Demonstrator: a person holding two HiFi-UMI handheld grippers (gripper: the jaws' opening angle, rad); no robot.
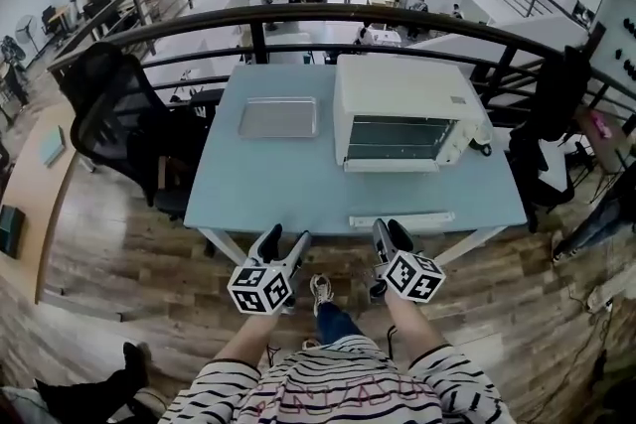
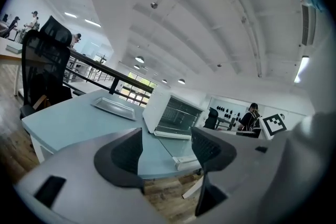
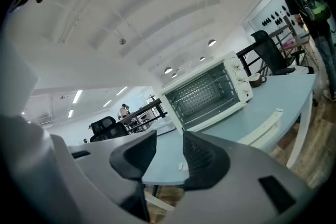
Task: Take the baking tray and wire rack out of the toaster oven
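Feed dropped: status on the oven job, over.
Left gripper, right gripper open, empty, short of table. Baking tray out, left of toaster oven; wire rack looks inside. White bar at near edge.

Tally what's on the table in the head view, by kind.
Toaster oven: 1
Baking tray: 1
Long white strip, at the near edge: 1
Small cup, beside the oven: 1
Total: 4

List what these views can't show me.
- White box-shaped toaster oven: what lies inside is too small and dim in every view.
- Long white strip at the pale blue table front edge: too small to identify.
- Dark object right of oven: half hidden behind it, head view.
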